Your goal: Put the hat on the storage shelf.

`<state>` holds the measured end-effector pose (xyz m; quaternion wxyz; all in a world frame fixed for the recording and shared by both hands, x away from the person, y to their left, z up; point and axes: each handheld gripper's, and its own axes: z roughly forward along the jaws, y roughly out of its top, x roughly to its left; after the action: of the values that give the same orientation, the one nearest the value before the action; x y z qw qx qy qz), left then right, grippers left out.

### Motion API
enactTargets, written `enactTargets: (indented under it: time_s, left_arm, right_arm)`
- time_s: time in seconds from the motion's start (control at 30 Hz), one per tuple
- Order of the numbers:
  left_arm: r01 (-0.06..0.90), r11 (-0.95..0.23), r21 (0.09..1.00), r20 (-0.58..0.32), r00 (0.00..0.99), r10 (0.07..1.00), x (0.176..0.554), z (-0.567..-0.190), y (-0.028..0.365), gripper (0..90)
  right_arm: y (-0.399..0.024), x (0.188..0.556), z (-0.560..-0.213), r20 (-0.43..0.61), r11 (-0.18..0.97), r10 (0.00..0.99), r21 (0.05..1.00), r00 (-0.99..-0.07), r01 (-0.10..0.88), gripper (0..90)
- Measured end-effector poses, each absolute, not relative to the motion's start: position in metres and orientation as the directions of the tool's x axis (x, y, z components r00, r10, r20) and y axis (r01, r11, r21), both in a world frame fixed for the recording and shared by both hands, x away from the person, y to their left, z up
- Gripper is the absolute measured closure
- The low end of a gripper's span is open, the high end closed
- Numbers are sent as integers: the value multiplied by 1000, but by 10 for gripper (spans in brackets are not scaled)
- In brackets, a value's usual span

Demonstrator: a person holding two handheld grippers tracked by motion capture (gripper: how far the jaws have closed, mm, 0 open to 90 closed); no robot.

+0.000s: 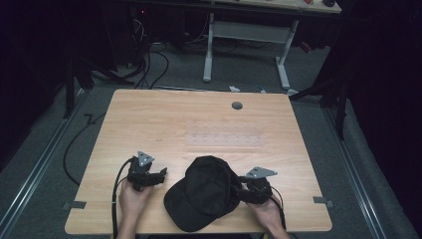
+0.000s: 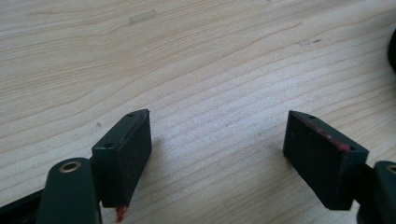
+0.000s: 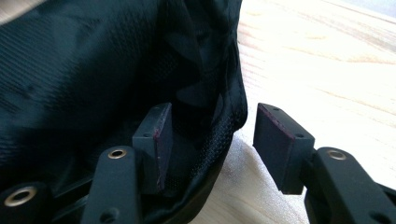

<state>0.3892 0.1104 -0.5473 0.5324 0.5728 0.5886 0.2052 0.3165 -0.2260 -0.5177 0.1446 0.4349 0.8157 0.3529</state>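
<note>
A black baseball cap [image 1: 204, 191] lies on the wooden table [image 1: 164, 124] near its front edge, brim toward the front. My right gripper [image 1: 240, 188] is open at the cap's right side. In the right gripper view its jaws straddle the cap's rim [image 3: 224, 135], one jaw inside the cap and one outside over bare wood. My left gripper [image 1: 160, 175] rests on the table left of the cap, open, with only wood grain between its fingers [image 2: 128, 149].
A clear plastic strip [image 1: 225, 135] with rows of small dots lies mid-table. A grey grommet [image 1: 237, 105] sits near the far edge. Tape tabs [image 1: 323, 201] mark the table's sides. Another desk frame [image 1: 246, 45] stands beyond, with cables on the floor.
</note>
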Motion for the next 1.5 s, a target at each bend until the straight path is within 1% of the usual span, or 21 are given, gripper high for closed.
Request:
enactTargets:
  time_s: [0.03,0.2,0.43,0.63,0.73,0.8,1.1,1.2,1.5]
  left_arm:
    - [456,260,851,-392,223,893,389,-547,110,239]
    - [456,260,851,-392,223,893,389,-547,110,239]
    - [455,261,851,-392,222,893,389,-547,110,238]
    - [455,264,851,-394,221,892,389,-547,110,238]
    - [455,264,851,-394,220,892,389,-547,110,239]
    - [455,264,851,-394,221,892,389,-547,110,239]
    - [455,260,851,-392,221,893,389,-547,110,239]
    - [455,261,851,-392,221,893,389,-547,110,239]
    - [455,260,851,-391,221,893,389,-547,110,239]
  right_arm:
    - [-226,316,-518,71,373,812,702,-580,608,479]
    - [-224,317,-522,59,397,802,690,-594,605,542]
    - [-219,314,-524,-13,443,799,688,-601,575,596]
    - [-219,315,-526,-21,452,787,700,-617,553,689]
    - [-219,316,-527,-20,438,795,710,-606,552,781]
    - [-220,317,-527,-20,435,797,713,-604,550,811]
    - [-220,320,-528,-21,426,800,724,-599,543,841]
    - [-222,322,-528,-4,413,801,728,-599,548,842]
    - [-229,324,-517,18,389,795,752,-606,533,844]
